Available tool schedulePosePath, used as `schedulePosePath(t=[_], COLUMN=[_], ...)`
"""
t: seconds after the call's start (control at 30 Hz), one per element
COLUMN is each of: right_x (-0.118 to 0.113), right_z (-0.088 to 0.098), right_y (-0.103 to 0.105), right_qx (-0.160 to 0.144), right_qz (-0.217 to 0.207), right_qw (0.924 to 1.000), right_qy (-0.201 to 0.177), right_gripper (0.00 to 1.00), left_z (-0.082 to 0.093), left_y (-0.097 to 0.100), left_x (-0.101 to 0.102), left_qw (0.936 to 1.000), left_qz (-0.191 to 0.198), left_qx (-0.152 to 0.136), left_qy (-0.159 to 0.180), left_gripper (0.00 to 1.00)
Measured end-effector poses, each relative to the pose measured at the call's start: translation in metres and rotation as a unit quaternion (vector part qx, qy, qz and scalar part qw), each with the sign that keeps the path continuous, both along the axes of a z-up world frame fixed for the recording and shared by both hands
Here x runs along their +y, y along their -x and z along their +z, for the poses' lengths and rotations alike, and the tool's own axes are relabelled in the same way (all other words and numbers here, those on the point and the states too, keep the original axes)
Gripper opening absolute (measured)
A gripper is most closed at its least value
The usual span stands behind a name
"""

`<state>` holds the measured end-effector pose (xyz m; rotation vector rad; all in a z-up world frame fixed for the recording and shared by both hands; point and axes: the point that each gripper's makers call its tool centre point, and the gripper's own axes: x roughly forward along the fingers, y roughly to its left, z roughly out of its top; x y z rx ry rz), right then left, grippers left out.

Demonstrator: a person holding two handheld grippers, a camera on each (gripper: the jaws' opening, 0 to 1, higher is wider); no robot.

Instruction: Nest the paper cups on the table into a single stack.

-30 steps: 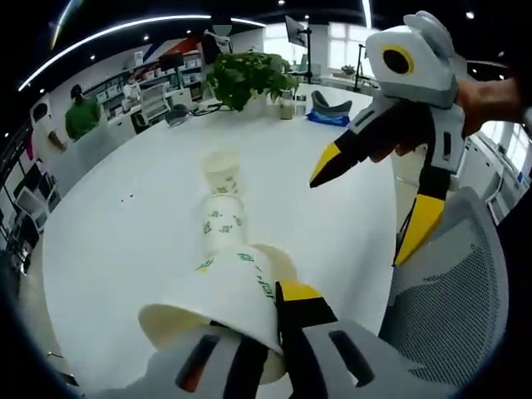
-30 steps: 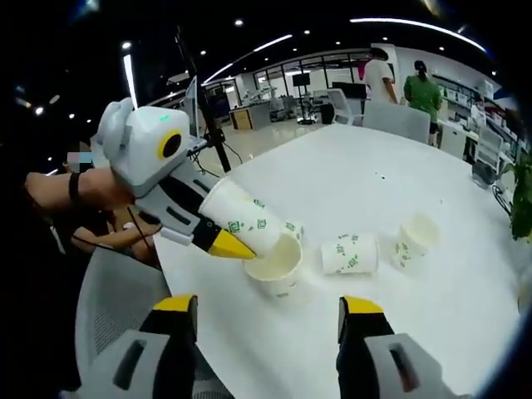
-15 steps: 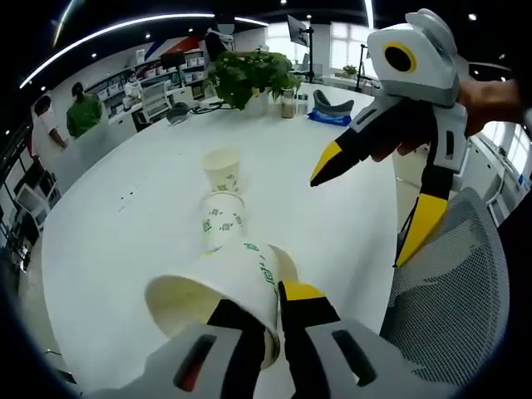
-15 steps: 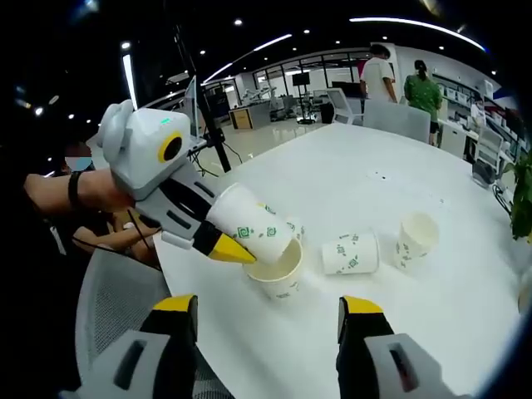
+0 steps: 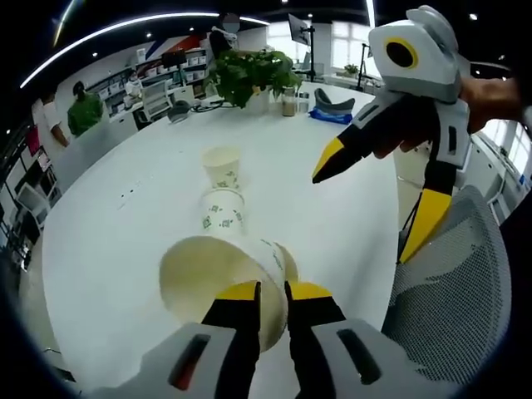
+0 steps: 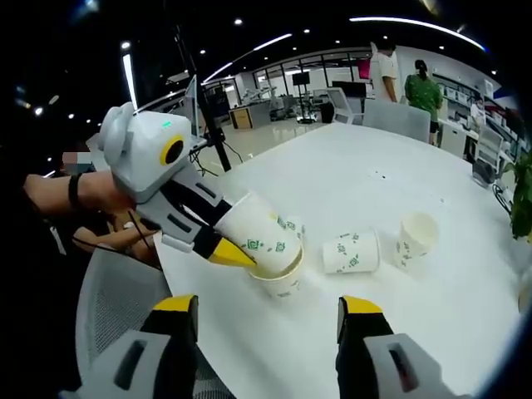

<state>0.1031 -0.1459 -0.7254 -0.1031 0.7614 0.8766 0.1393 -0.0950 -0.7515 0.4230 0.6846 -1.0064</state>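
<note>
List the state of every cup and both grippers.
Left gripper: shut on the held white paper cup, tilted, partly entering the upright white paper cup on the table.
Lying white paper cup: on its side.
Far white paper cup: tilted, loose.
Right gripper: open, empty.

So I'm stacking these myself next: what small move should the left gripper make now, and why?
Probably tip the held cup upright and press it down, then let go. The left gripper pinches that cup's rim, and its base already sits tilted in the mouth of the cup on the table, not fully nested. The right gripper waits open.
</note>
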Motion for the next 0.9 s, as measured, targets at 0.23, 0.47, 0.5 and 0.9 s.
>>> schedulePosePath(t=[0.23,0.47,0.5,0.9], right_x=[0.0008,-0.0021,-0.0026,-0.0028], right_z=[0.0023,0.0009,0.001,-0.0003], right_y=[0.0019,0.0022,0.0021,0.001], right_qx=[-0.001,0.0,0.0,0.001], right_qz=[-0.002,-0.005,-0.006,-0.008], right_qw=[1.0,1.0,1.0,1.0], right_qy=[-0.001,0.0,0.0,0.0], right_gripper=[0.68,0.68,0.67,0.67], left_z=[-0.0024,-0.0032,-0.0038,-0.0064], left_y=[0.0,-0.0005,-0.0008,-0.0006], left_x=[0.0007,-0.0002,-0.0002,-0.0006], left_qw=[1.0,0.9999,0.9999,0.9999], left_qz=[-0.004,-0.003,-0.005,-0.007], left_qx=[-0.004,-0.007,-0.007,-0.008], left_qy=[-0.007,-0.009,-0.01,-0.012], left_gripper=[0.13,0.16,0.17,0.21])
